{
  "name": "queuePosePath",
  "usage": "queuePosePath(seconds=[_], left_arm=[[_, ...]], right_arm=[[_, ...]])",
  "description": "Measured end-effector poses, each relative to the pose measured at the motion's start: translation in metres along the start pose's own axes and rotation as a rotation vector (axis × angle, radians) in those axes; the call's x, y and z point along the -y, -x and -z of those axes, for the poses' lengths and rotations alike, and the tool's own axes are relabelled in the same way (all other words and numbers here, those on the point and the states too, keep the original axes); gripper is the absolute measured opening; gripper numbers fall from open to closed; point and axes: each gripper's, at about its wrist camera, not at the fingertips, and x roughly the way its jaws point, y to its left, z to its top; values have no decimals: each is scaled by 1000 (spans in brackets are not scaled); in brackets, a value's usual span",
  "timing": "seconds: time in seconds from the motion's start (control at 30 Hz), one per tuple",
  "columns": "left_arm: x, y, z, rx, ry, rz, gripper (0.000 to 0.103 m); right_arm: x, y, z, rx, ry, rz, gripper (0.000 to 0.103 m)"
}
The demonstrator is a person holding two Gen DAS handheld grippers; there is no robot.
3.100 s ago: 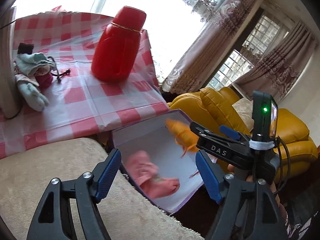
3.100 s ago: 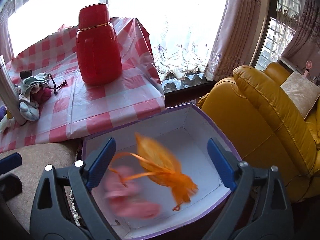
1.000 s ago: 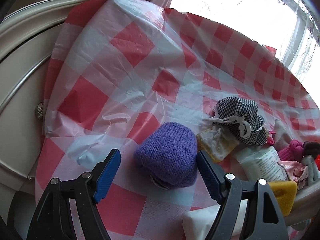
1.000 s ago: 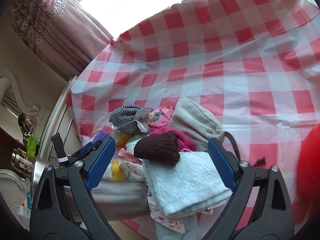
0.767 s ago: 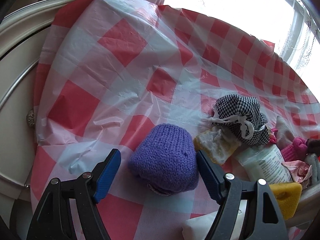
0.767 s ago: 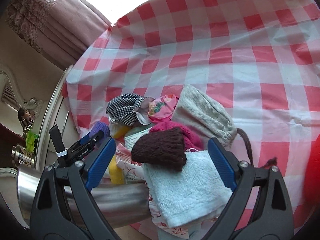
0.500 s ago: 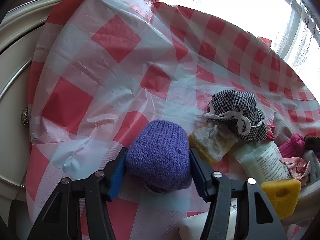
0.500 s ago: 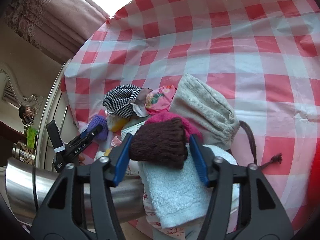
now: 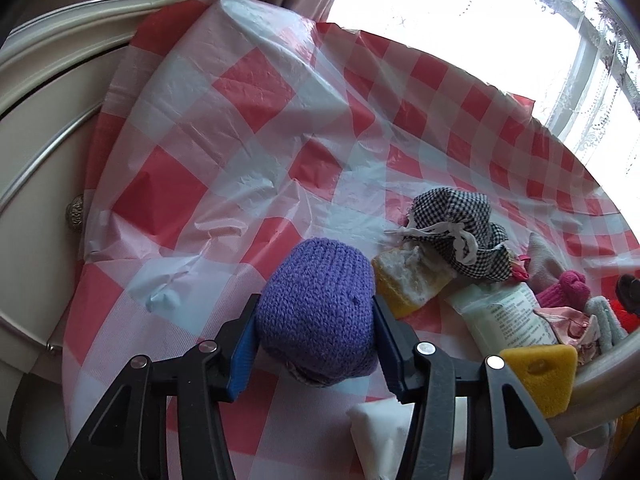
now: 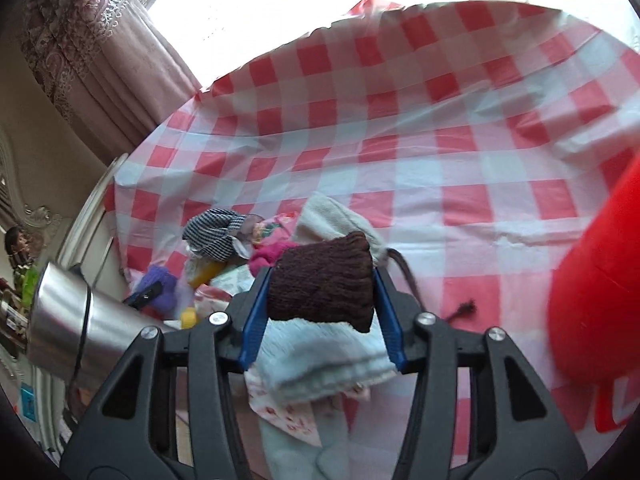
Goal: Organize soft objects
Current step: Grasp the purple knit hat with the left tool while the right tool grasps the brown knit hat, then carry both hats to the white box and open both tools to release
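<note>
Both tongs now closing, left tongs point(image 9: 314, 330) pinching purple knit point(image 9: 318, 312), right tongs point(image 10: 320, 312) pinching brown knit point(image 10: 322, 286)

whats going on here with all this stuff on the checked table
A person is sorting soft things with a handheld gripper in each hand. The left gripper is closing on a purple knitted piece; the right gripper is closing on a dark brown knitted piece above a pale blue towel. Both sit between the pads, on the red-and-white checked tablecloth beside the pile.

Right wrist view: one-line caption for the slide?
Right claw closing on a brown knit piece above a light blue towel on the red-checked tablecloth.
</note>
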Motion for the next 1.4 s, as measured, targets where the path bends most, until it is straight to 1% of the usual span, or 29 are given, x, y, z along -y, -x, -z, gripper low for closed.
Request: queuePosePath(seconds=[0.1,0.3,0.5,0.63,0.83,0.97,1.2,1.4], left_arm=[[1,12,5,18,2,0,53],[7,43,25,48,-7,9,53],[13,81,47,86,-8,41,53],[26,109,64,99,-30,86,53],[63,145,93,104,-96,186,53],[91,161,111,79,-139,276,53],[157,178,145,-12,-227,447,53],[221,185,178,-94,-341,559,54]], right_arm=[[3,14,17,16,9,47,53],[12,44,61,39,8,128,53],[24,74,104,39,11,190,53],[40,100,131,43,-13,235,53],[65,137,163,51,-54,312,53],[81,156,181,54,-82,354,53],[104,187,211,65,-108,446,53],[118,210,225,86,-116,510,53]])
